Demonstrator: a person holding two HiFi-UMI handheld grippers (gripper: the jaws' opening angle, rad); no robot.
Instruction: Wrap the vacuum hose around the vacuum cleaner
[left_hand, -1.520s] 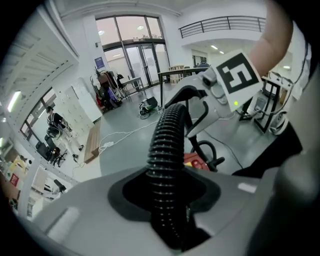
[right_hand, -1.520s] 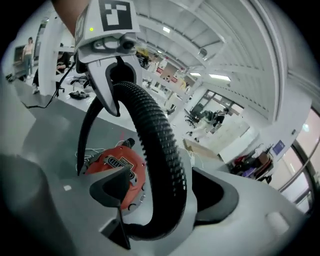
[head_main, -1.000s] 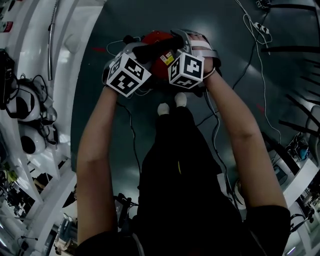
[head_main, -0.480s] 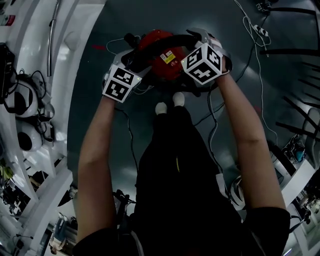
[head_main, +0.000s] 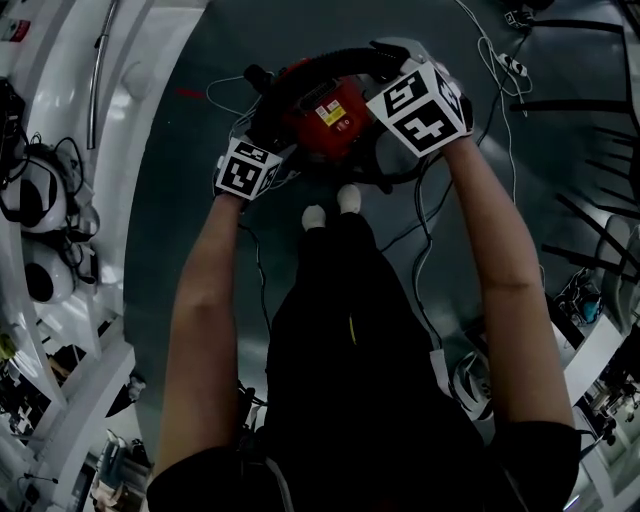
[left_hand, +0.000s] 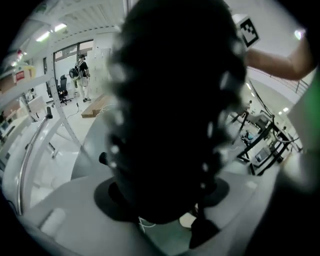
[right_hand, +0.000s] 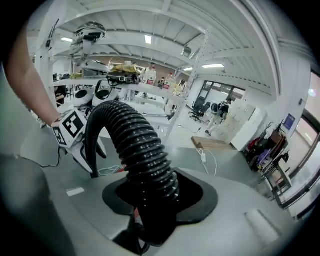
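Note:
The red vacuum cleaner (head_main: 328, 112) stands on the dark floor just past the person's shoes. Its black ribbed hose (head_main: 330, 68) arcs over the top from left to right. My right gripper (head_main: 400, 72) is at the vacuum's far right, shut on the hose (right_hand: 137, 145), which runs up and curls left in the right gripper view. My left gripper (head_main: 265, 135) is at the vacuum's left side. Its jaws are closing from wide, with the hose (left_hand: 175, 110) between them as a blurred black mass, and I cannot see its pads pressing on it.
White benches and shelving (head_main: 60, 200) with white rounded devices curve along the left. Thin cables and a power strip (head_main: 508, 62) lie on the floor (head_main: 190, 230) to the right, near black frame stands (head_main: 590, 110). A black cord (head_main: 262, 280) trails back past the shoes (head_main: 330, 205).
The right gripper has carried the hose up and over to the vacuum's right. The left gripper has let go of it and dropped to the vacuum's left side.

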